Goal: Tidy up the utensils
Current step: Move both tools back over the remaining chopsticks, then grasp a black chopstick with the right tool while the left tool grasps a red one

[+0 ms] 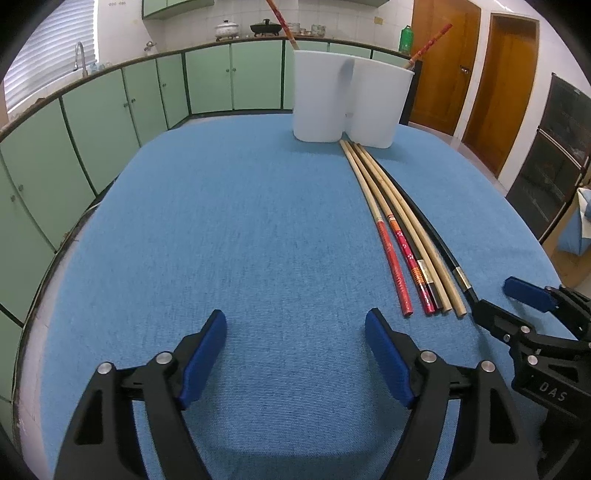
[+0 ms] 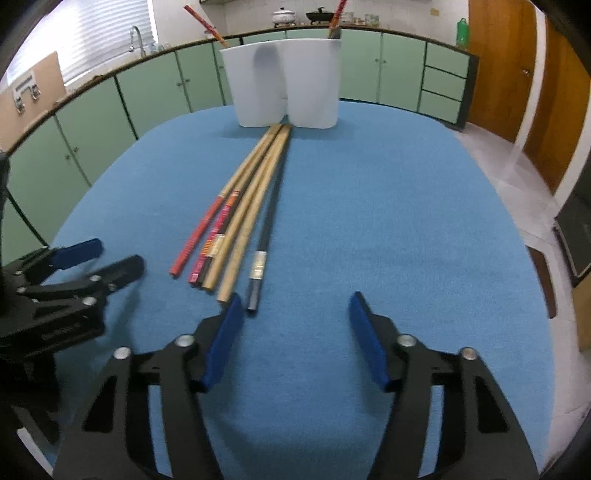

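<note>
- The left claw (image 1: 295, 354) hovers over bare blue cloth on the tabletop (image 1: 240, 221), its 2 blue pads (image 1: 205, 354) spread wide with nothing between them.
- Just to its right lies a tight row of chopsticks (image 1: 406, 236) – 6 can be counted, side by side and touching, with their thin tips against the foot of the white holder (image 1: 351, 99) at the far end of the tabletop.
- From the left the row runs: a bamboo stick with a red handle (image 1: 393, 266), one with a red patterned handle (image 1: 410, 266), a dark one half hidden, 2 plain bamboo ones (image 1: 424, 243), then a black chopstick (image 1: 448, 254) with a silver band.
- The holder has 2 rounded compartments; 1 red-handled chopstick (image 1: 280, 18) leans out of the left one, and another (image 1: 430, 40) out of the right one.
- The right claw (image 2: 295, 314) sits at the near end of the row – half open, gripping nothing. Its left pad (image 2: 225, 339) is just beside the butts of the outer bamboo stick and the black chopstick (image 2: 264, 240); whether it touches them cannot be told.
- In the right wrist view the black chopstick's butt lies just inside that pad, between the 2 jaws.
</note>
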